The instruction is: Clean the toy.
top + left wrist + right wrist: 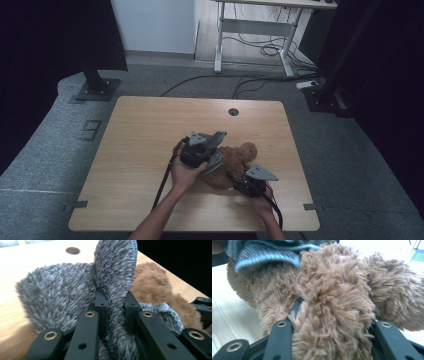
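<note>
We have the brown plush bear [234, 164] lying near the middle of the wooden table [140, 135], a little toward our right, with a fuzzy grey knit garment [75, 297] bunched at its upper body. Our left gripper [212, 145] has its jaws nearly closed, pinching a fold of that grey fabric between the pads, as the left gripper view makes plain; the fold stands up past the jaw tips, with the bear's fur beyond it. Our right gripper [236, 180] stands partly open but clamped around a thick tuft of the bear's plush, the fur bulging between and over both jaws in the right gripper view. We judge that we are drawing the garment along the bear while the other hand anchors the toy. The risks, as we see them: the left pinch catches only a thin fold, so a hard tug could let the knit slip free; the right grip holds soft pile rather than a firm limb, so the bear may slide or twist out; and the ribbed hem [265, 256] could snag on the toy's bulk, stretching instead of travelling.
</note>
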